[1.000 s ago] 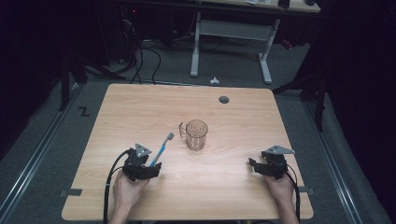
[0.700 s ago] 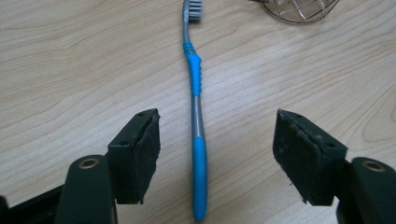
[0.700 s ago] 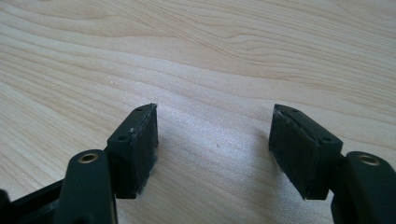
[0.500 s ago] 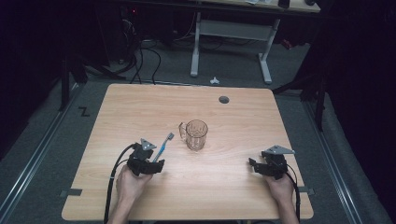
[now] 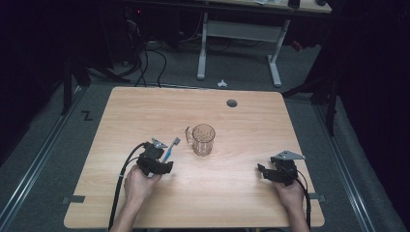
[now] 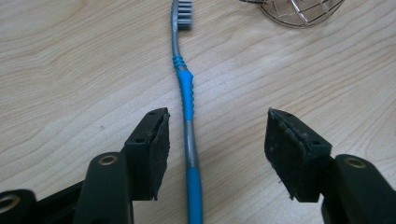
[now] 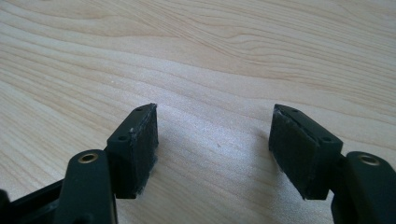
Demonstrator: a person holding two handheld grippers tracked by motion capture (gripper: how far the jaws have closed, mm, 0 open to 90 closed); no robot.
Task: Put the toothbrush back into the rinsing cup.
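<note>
A: Wooden table (image 5: 145, 111) in a dim room, glass mug (image 5: 202, 139) about mid-table. Where's the toothbrush (image 6: 186, 100)?

B: Flat on the wood just left of the mug, bristles toward it. Left gripper (image 6: 215, 140) down over the handle, jaws just been closing but not pinching yet, handle lying between the pads, hard by the left one, clear gap to the other.

A: And the right gripper (image 7: 212, 140)?

B: Well right of the mug, near the front edge, jaws spread over bare wood.
</note>
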